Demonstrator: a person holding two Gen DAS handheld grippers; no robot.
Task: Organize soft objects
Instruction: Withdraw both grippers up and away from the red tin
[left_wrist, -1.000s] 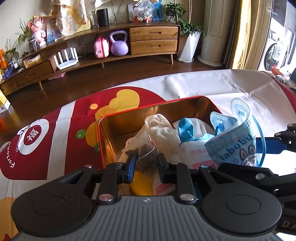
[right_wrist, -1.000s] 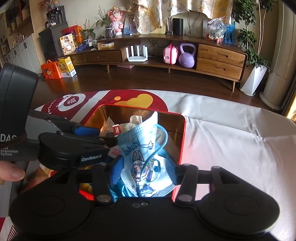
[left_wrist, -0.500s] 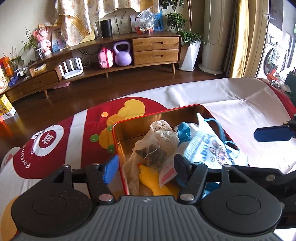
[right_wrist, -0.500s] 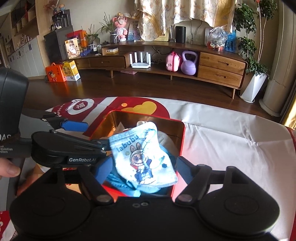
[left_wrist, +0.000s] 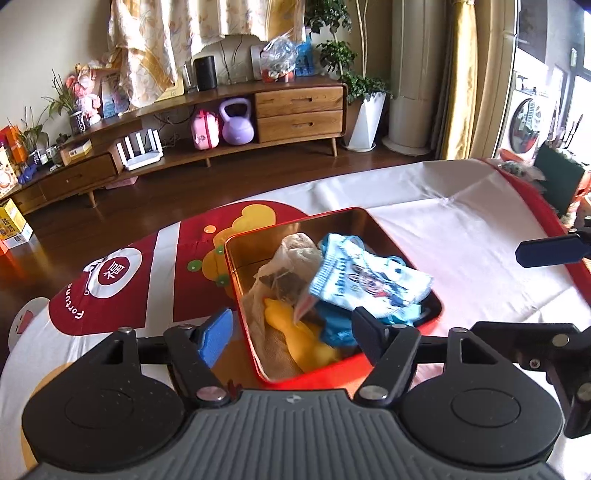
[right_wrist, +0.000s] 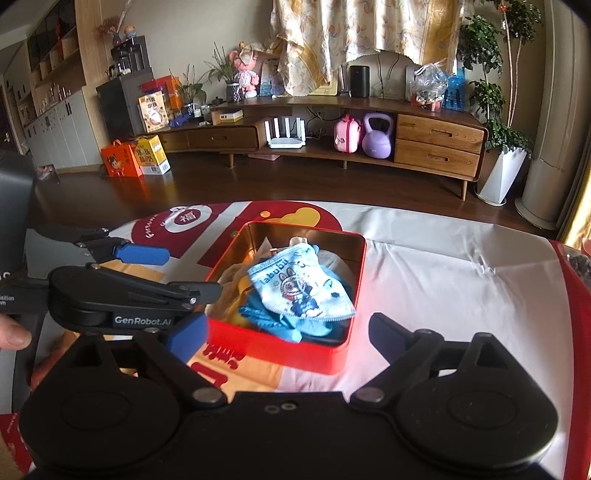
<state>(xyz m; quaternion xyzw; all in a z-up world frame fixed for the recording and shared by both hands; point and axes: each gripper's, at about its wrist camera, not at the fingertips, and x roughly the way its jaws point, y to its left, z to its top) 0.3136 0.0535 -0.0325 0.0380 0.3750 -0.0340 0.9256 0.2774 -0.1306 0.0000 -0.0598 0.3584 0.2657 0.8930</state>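
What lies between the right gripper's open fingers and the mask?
In the right wrist view, only the red tin's near wall separates the right gripper from the mask.

We've got a table under a red-and-white printed cloth (right_wrist: 443, 266) filling the lower frame, and the red tin (right_wrist: 280, 347) sits right on it, centre-left.

Purple kettlebell (right_wrist: 376, 136) beside pink case (right_wrist: 347, 133) on wooden cabinet (right_wrist: 437, 147); white router (right_wrist: 286, 133) nearby.
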